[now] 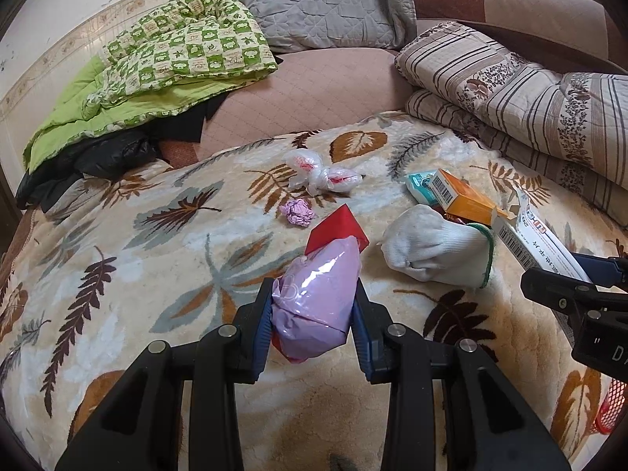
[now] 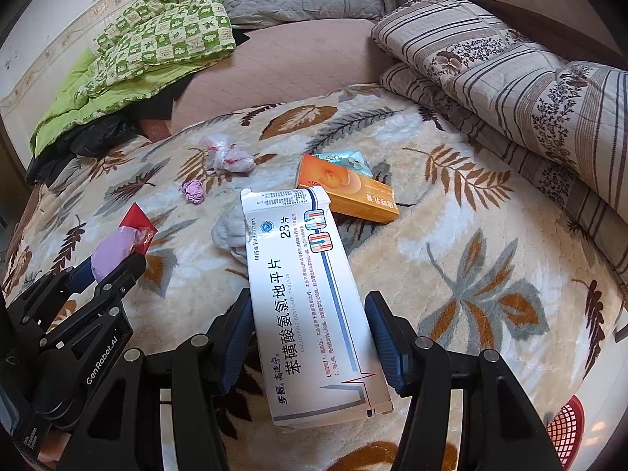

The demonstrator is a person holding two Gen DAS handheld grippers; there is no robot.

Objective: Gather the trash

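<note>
Now right gripper (image 2: 310, 337) jaws clamp white box (image 2: 310, 298) lengthwise forward; left gripper (image 1: 314, 314) grips pouch (image 1: 318, 294)

Lilac wrapper (image 1: 318, 294), white medicine box (image 2: 310, 306), both held aloft.

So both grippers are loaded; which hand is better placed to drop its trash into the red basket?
Probably right. The right gripper, shut on the white medicine box, sits nearer the red basket at the lower right edge; the left gripper with its purple wrapper is farther left.
</note>
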